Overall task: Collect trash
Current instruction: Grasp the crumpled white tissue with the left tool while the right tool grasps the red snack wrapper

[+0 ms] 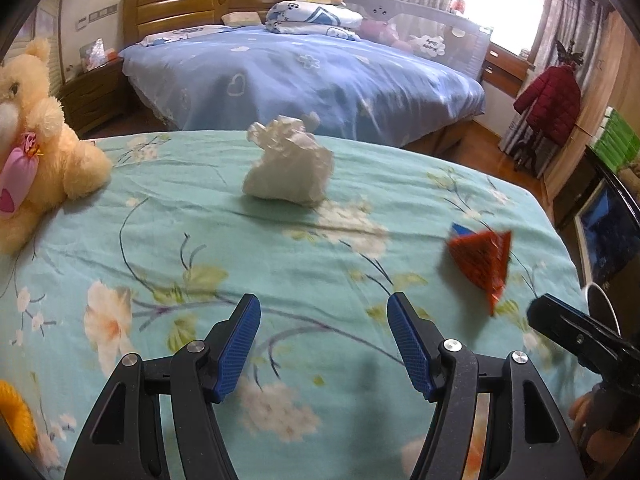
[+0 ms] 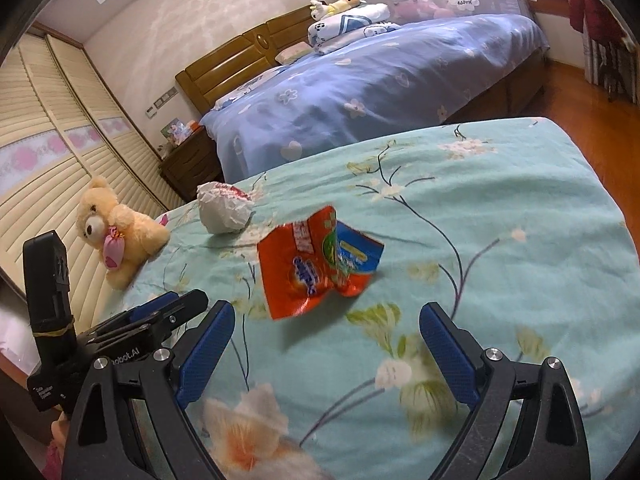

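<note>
Trash on teal floral bed sheet (image 1: 168, 240): crumpled white paper wrapper (image 1: 289, 162) ahead of left hand-held gripper (image 1: 324, 344), torn red-blue foil snack packet (image 2: 316, 264) ahead of right hand-held gripper (image 2: 328, 354). Both spread wide, empty, each seemingly lined up for own piece.

Left gripper (image 1: 324, 344) and right gripper (image 2: 327, 350), black frames, blue ribbed jaws, silver screws

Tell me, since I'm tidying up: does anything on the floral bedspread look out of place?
Yes. A crumpled white wrapper and a torn red snack packet lie loose on the floral bedspread, litter beside a teddy bear.
</note>
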